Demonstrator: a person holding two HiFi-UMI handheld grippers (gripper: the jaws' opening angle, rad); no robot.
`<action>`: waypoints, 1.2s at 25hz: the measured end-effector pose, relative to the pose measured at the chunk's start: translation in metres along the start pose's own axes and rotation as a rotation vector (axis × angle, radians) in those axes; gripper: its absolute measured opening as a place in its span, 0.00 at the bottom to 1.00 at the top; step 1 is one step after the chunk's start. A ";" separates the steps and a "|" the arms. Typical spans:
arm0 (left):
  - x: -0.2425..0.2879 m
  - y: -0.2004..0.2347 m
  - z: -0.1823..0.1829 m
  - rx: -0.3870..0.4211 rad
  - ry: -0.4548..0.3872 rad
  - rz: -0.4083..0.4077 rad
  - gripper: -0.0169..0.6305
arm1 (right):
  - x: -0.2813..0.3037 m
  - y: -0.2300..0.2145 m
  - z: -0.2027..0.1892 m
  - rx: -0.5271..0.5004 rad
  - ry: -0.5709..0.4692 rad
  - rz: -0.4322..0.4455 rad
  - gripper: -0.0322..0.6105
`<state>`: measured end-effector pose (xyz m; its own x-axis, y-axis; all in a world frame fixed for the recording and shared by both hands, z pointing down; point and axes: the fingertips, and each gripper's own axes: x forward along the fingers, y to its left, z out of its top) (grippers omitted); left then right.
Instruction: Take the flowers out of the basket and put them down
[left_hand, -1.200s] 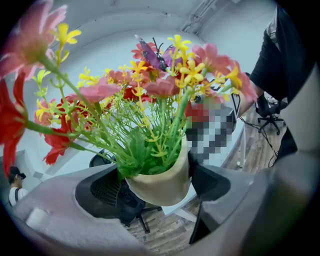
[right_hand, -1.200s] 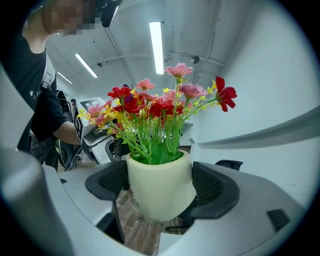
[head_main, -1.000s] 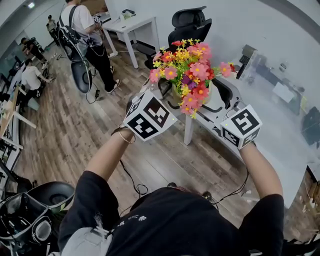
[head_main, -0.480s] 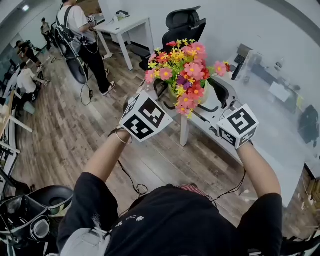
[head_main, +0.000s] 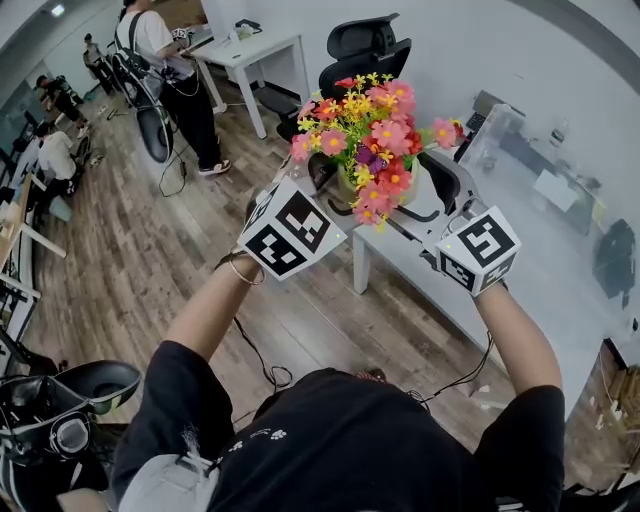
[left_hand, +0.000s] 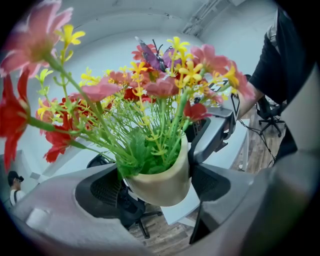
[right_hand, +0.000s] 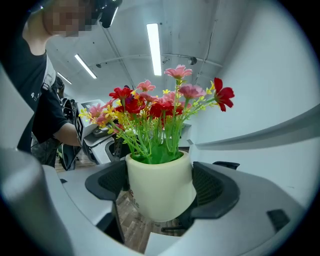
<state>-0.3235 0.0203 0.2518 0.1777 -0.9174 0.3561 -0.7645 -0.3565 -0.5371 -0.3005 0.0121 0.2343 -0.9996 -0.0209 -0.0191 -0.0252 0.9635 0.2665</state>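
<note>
- Two grippers share one load: the left gripper and the right gripper are each clenched on the cream, smooth-walled round pot, with their dark padded jaws pressing its opposite sides.
- The pot carries a bushy spray of red, pink and yellow artificial flowers on thin green stems, standing roughly upright.
- In the head view the bunch hangs in the air in front of the person, over the wooden plank floor and just beside the edge of the white table. It rests on nothing.
- No basket shows in any view, so the lifting-out part looks done and setting down remains.
- Handling, as a judgement: the load is probably light but top-heavy. The stems are soft and springy and would bend or pull free if gripped.
- The pot wall is the sound place to hold. It is glossy and narrows toward the base, so it could slide downward. Squeeze evenly, high on the wall, and keep it level.
</note>
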 end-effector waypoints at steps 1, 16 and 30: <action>0.003 -0.001 0.002 0.001 0.003 0.001 0.71 | -0.002 -0.003 0.000 0.002 -0.003 0.001 0.69; 0.014 -0.011 0.014 0.002 0.041 0.036 0.71 | -0.019 -0.013 -0.005 0.019 -0.032 0.045 0.69; 0.033 -0.019 0.008 0.000 0.015 -0.012 0.71 | -0.024 -0.020 -0.024 0.035 -0.008 0.004 0.69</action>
<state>-0.2984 -0.0044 0.2679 0.1771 -0.9103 0.3741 -0.7624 -0.3673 -0.5328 -0.2763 -0.0132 0.2522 -0.9995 -0.0150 -0.0261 -0.0207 0.9723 0.2329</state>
